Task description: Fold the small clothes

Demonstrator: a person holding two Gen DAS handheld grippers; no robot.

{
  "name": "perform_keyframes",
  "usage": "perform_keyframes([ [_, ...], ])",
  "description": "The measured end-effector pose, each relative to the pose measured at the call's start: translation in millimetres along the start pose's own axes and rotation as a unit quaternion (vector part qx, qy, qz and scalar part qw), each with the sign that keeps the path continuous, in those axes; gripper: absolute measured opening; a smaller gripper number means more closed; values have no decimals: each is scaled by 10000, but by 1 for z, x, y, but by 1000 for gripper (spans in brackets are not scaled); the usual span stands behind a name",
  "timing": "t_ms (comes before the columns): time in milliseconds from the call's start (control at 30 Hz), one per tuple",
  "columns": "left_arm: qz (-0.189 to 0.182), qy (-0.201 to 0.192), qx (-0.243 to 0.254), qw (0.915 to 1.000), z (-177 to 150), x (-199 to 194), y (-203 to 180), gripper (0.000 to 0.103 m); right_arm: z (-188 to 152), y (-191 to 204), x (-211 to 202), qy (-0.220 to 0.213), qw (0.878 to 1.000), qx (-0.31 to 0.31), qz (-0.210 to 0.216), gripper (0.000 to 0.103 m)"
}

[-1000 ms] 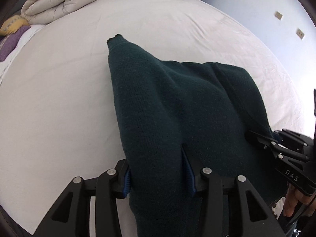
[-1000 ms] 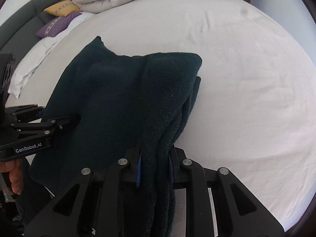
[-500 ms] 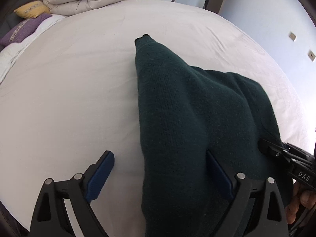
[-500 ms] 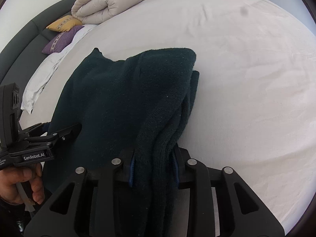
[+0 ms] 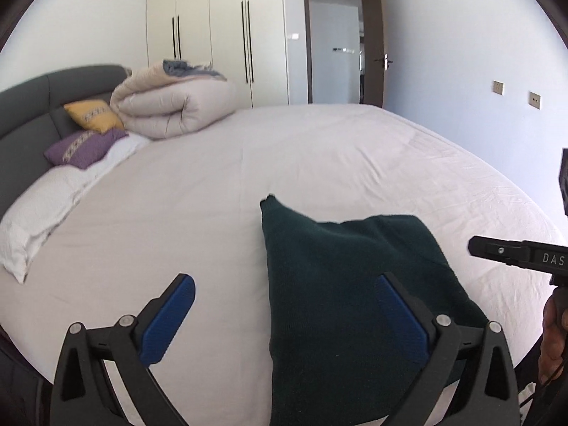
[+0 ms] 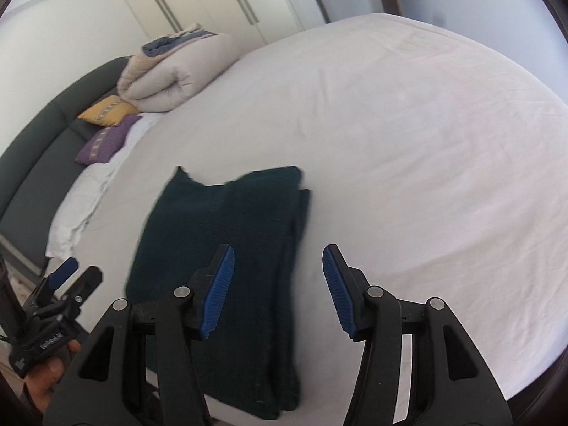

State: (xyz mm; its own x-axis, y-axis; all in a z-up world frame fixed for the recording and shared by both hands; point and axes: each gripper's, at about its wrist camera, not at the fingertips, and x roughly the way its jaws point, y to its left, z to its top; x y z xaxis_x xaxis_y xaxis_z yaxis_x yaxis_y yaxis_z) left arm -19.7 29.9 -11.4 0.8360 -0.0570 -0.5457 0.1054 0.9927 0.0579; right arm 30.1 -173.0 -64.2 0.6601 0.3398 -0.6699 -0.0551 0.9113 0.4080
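Both grippers, left gripper (image 5: 284,323) and right gripper (image 6: 278,291), have just spread, releasing the folded knit sweater (image 6: 230,248).

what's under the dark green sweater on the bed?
The dark green sweater lies folded on the white bed sheet; the sheet shows all around it. At its right edge its own stacked layers show. Whether anything else lies beneath is covered by the knit.

Dark green sweater (image 5: 340,284), white sheet (image 5: 319,156)
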Motion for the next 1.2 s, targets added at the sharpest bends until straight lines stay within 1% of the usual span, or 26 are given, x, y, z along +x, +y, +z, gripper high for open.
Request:
perform_keyframes([
  [67, 65, -135, 129, 9998, 12, -2, -7, 103, 2, 17, 7, 146, 9979, -92, 626, 51],
  [133, 158, -207, 152, 9995, 15, -13, -10, 103, 0, 26, 28, 412, 9929, -63, 1115, 51],
  [167, 208, -233, 148, 9994, 15, -20, -10, 103, -5, 24, 40, 573, 9914, -7, 1174, 51],
  [233, 283, -159, 104, 9994, 16, -28, -10, 103, -12, 4, 67, 936, 9921, 290, 778, 49],
  [267, 322, -112, 59, 9994, 15, -28, -8, 103, -16, -11, 76, 978, 9893, 582, 915, 42],
  [300, 355, -68, 15, 9993, 15, -29, -6, 103, -17, -25, 79, 871, 9860, 801, 1176, 33],
  [367, 465, -18, -70, 9989, 13, -27, -1, 103, -18, -48, 80, 773, 9794, 1179, 1442, 28],
  [400, 514, 1, -110, 9986, 13, -26, 1, 103, -17, -58, 76, 651, 9790, 1330, 1399, 30],
  [433, 532, 42, -147, 9985, 12, -23, 3, 103, -17, -65, 68, 508, 9843, 1365, 1002, 35],
  [467, 542, 88, -172, 9983, 11, -23, 3, 103, -17, -71, 62, 380, 9882, 1365, 577, 36],
  [567, 604, 88, -183, 9980, 11, -23, 2, 103, -17, -91, 43, 108, 9852, 1606, 595, 36],
  [600, 625, 66, -198, 9978, 11, -23, 2, 103, -17, -91, 34, -4, 9870, 1539, 467, 42],
  [633, 637, 16, -240, 9977, 11, -25, 3, 103, -16, -87, 25, -149, 9895, 1407, 308, 44],
  [700, 612, -250, -387, 9971, 14, -36, 5, 103, -14, -74, -1, -498, 9939, 980, -36, 45],
  [767, 898, -785, -387, 9921, 18, -58, 5, 103, -10, -52, -30, -975, 9932, 438, -457, 45],
  [833, 1406, -1286, -173, 9815, 25, -78, 1, 103, -3, -25, -67, -1611, 9837, -129, -786, 55],
  [867, 1699, -1398, -53, 9755, 30, -86, -2, 103, -2, -12, -85, -2011, 9742, -398, -940, 69],
  [900, 1945, -1498, -5, 9694, 36, -93, -4, 103, -3, 2, -103, -2450, 9615, -645, -1070, 87],
  [933, 2211, -1631, -26, 9615, 40, -102, -5, 103, -5, 15, -121, -2932, 9447, -878, -1174, 96],
  [967, 2445, -1851, -39, 9518, 43, -114, -6, 103, -10, 28, -141, -3489, 9216, -1121, -1281, 103],
  [1000, 2462, -2140, -30, 9453, 45, -127, -7, 103, -15, 40, -156, -3970, 8972, -1365, -1372, 103],
  [1033, 2267, -2422, -27, 9434, 46, -141, -7, 103, -17, 51, -169, -4302, 8764, -1598, -1463, 103],
  [1067, 2093, -2550, -68, 9440, 49, -152, -5, 103, -18, 60, -179, -4474, 8634, -1778, -1509, 103],
  [1100, 1984, -2520, -147, 9471, 54, -159, -3, 103, -17, 66, -188, -4506, 8592, -1905, -1498, 103],
  [1133, 1875, -2408, -258, 9519, 59, -163, 0, 103, -15, 70, -192, -4432, 8619, -1983, -1461, 103],
  [1200, 1704, -1977, -535, 9639, 66, -162, 8, 103, -11, 75, -194, -4219, 8743, -1957, -1391, 103],
])
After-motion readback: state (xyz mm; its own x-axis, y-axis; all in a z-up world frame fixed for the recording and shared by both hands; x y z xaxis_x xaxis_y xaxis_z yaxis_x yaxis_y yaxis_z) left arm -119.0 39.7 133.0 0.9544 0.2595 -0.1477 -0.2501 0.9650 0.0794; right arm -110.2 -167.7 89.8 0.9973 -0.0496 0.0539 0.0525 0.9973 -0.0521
